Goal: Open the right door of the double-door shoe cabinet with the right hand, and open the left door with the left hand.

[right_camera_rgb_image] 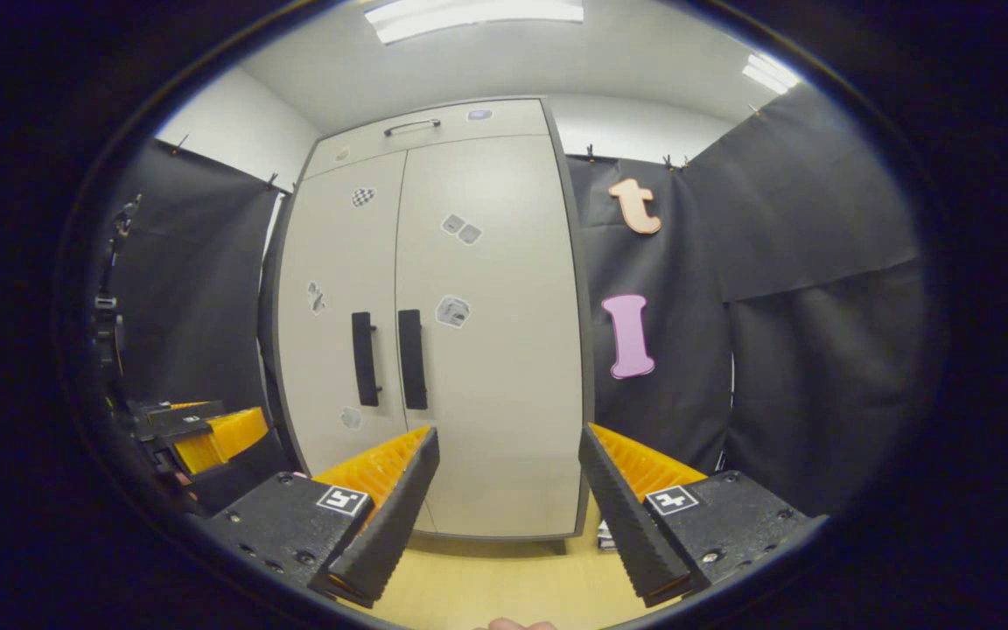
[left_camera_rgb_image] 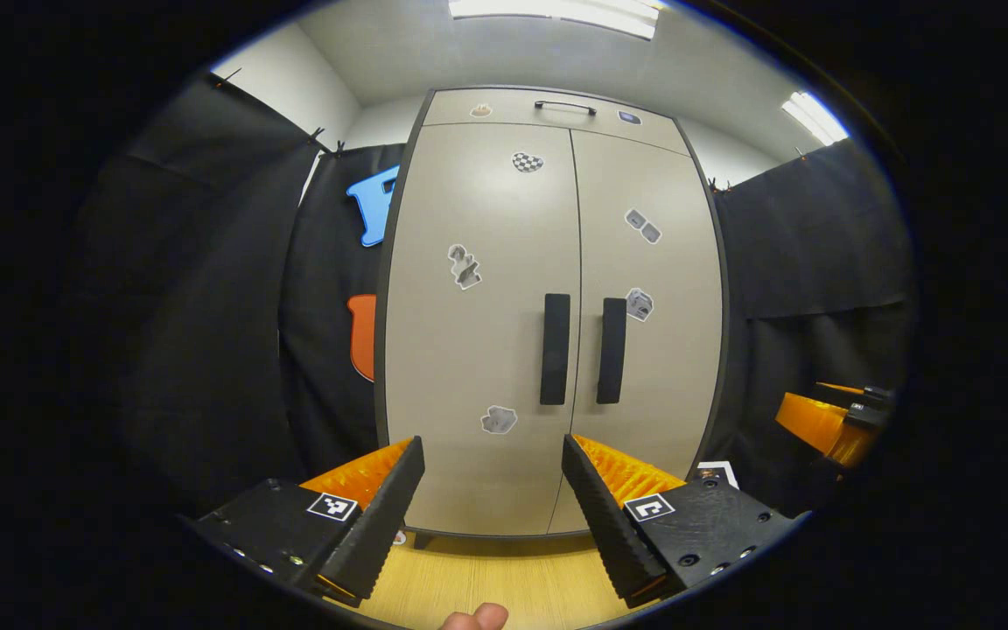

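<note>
In the left gripper view, one shoe cabinet (left_camera_rgb_image: 548, 315) stands ahead of the left gripper (left_camera_rgb_image: 493, 499), whose jaws are spread wide and hold nothing. The cabinet has two doors, both closed: the left door (left_camera_rgb_image: 478, 350) and the right door (left_camera_rgb_image: 657, 350). Each carries one dark vertical handle, the left handle (left_camera_rgb_image: 555, 348) and the right handle (left_camera_rgb_image: 611, 350), side by side at the centre seam, above and beyond the gap between the jaws. One drawer (left_camera_rgb_image: 548, 109) with one small handle tops the cabinet. Six stickers dot the doors, and two more sit on the drawer. The right gripper (left_camera_rgb_image: 836, 416) shows far off to the right of the jaws.

In the right gripper view, the right gripper (right_camera_rgb_image: 508, 490) also has its jaws wide apart and empty. The same cabinet stands ahead, both doors shut, its two handles above and left of the gap between the jaws. The left gripper (right_camera_rgb_image: 198, 433) shows to the left of the jaws. A wooden floor (right_camera_rgb_image: 504, 577) lies beneath.
</note>
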### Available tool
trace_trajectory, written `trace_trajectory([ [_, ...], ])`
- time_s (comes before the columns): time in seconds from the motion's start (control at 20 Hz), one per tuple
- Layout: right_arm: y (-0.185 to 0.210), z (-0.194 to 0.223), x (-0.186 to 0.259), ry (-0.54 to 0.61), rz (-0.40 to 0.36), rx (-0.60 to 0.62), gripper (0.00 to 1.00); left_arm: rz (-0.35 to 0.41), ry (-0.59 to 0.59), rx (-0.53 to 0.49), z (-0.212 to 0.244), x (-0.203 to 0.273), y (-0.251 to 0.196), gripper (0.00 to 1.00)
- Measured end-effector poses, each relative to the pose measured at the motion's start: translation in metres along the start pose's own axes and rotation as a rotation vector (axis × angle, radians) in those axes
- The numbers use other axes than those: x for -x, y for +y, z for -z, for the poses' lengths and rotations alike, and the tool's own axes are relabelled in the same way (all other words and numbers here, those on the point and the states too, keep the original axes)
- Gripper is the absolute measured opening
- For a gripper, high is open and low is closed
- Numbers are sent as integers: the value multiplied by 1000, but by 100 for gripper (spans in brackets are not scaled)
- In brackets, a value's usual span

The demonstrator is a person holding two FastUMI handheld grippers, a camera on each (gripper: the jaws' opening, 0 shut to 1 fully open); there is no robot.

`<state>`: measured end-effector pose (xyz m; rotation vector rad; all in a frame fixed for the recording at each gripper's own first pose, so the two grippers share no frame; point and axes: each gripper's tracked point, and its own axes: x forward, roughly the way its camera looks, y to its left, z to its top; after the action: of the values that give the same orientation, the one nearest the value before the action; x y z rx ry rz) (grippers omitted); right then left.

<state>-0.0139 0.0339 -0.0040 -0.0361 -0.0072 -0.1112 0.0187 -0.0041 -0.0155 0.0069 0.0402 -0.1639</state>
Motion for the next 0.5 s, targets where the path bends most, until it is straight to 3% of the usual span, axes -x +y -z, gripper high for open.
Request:
trace_trajectory([
  [0.2,12,-8,-23,7,-10,-44,100,10,-3,-14,0,1,2,95],
  [0.5,59,-25,-93,6,-87,-50,100,33,25,-12,13,10,3,95],
])
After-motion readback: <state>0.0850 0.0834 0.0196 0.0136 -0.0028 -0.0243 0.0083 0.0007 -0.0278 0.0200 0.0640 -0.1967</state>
